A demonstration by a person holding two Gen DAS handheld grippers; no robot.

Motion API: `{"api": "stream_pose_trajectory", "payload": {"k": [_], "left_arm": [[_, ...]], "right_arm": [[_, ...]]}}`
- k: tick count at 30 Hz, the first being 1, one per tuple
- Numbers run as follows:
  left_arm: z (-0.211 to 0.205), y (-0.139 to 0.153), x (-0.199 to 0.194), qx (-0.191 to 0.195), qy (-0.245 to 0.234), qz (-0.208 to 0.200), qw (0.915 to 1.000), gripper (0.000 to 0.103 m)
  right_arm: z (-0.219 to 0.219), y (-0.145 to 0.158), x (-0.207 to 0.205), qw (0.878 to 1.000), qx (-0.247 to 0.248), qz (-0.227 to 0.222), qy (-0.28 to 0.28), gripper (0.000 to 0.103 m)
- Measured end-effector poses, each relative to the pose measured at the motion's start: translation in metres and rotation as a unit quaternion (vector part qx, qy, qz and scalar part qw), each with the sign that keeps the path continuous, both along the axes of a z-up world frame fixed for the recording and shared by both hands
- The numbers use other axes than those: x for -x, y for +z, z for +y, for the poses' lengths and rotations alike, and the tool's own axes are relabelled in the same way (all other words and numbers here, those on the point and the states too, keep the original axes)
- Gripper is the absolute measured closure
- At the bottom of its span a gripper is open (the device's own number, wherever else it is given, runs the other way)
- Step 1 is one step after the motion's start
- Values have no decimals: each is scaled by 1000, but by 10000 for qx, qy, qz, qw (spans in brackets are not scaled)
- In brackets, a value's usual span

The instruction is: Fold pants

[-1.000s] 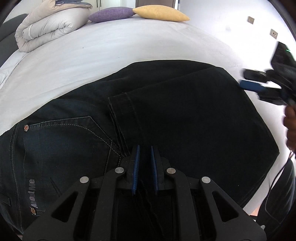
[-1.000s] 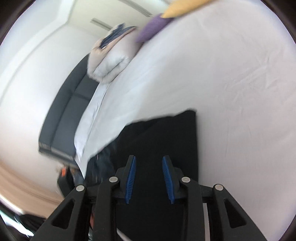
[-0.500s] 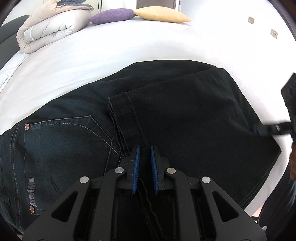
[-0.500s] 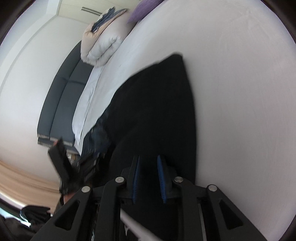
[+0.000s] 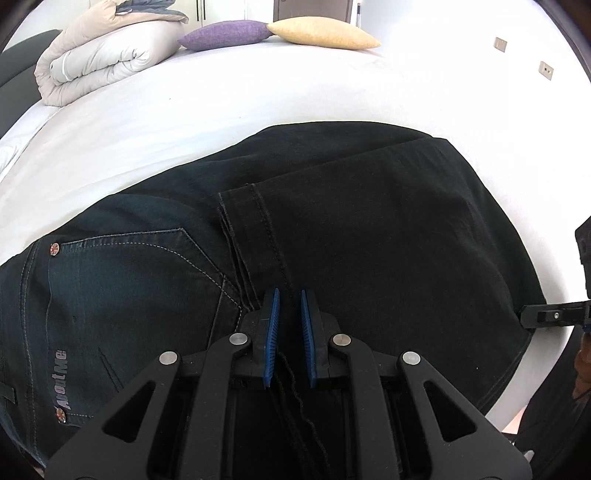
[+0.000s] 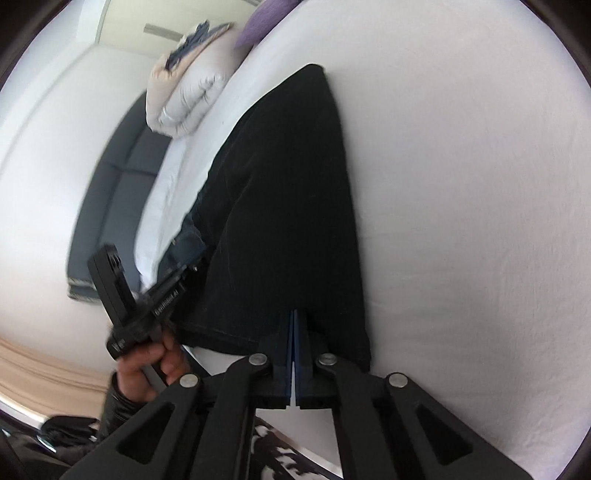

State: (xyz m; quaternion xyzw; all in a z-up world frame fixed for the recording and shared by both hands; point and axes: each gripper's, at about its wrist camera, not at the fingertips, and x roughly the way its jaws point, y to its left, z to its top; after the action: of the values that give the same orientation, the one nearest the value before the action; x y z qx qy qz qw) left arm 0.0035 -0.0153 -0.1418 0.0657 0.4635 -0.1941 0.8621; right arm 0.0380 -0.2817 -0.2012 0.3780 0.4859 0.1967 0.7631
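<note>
I have the pants point(image 5: 369, 240) folded once on the bed point(image 5: 258, 103). My left gripper point(image 5: 287, 325) pinches the hem, my right gripper point(image 6: 293, 332) has just clamped the fold. Next, I'd lift both together.

A rolled duvet point(image 5: 99, 59), purple cushion point(image 5: 225, 35) and yellow cushion point(image 5: 321, 34) on the white bed point(image 5: 258, 96).

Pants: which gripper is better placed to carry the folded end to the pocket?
Right, probably: the right gripper has just closed at the folded end of the pants, cloth between its pads unclear; the left gripper clamps the hem midway.
</note>
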Motion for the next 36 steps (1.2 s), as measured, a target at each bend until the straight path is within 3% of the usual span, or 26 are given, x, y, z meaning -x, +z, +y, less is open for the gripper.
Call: {"api": "stream_pose_trajectory", "payload": {"k": [9,12,17,19,20,22,24,25,27,29,30,34,36], "left_arm": [[5,5,5,105,98,-78,9999,91],[20,12,17,331,268,-93,9990,90],[82,32,57,1392,955,84,9856,90],[115,38,78,1792,1300,96,9751,80],[137,38,91,2062,1568,90,9658,72],[170,37,110,2482,2055,8,9467,17],[207,32,130,2940,2728,-182,9159,14],[224,26,134,3187,2940,-90,9011,14],[248,14,133,3673,3207,164,8729,14],[269,2,133,4147,3469,304,8407,14],[276,-1,133,4304,3540,330,8297,14],[293,-9,130,4557,3615,206,8132,14],[302,-16,126,4854,3615,237,7957,14]], "right_arm": [[12,-1,12,9994,58,-256,-222,103],[12,0,16,9992,119,-272,-269,103],[13,1,19,9986,194,-336,-354,103],[15,3,19,9982,262,-368,-386,103],[15,3,20,9981,252,-368,-423,103],[16,4,21,9973,248,-416,-554,103],[18,6,23,9963,295,-512,-621,99],[20,8,24,9957,311,-596,-638,94],[27,14,25,9947,254,-819,-561,62],[35,23,24,9940,267,-970,-434,42],[39,26,22,9938,307,-999,-378,34],[46,30,19,9934,463,-981,-364,31],[43,29,19,9939,353,-965,-397,31]]}}
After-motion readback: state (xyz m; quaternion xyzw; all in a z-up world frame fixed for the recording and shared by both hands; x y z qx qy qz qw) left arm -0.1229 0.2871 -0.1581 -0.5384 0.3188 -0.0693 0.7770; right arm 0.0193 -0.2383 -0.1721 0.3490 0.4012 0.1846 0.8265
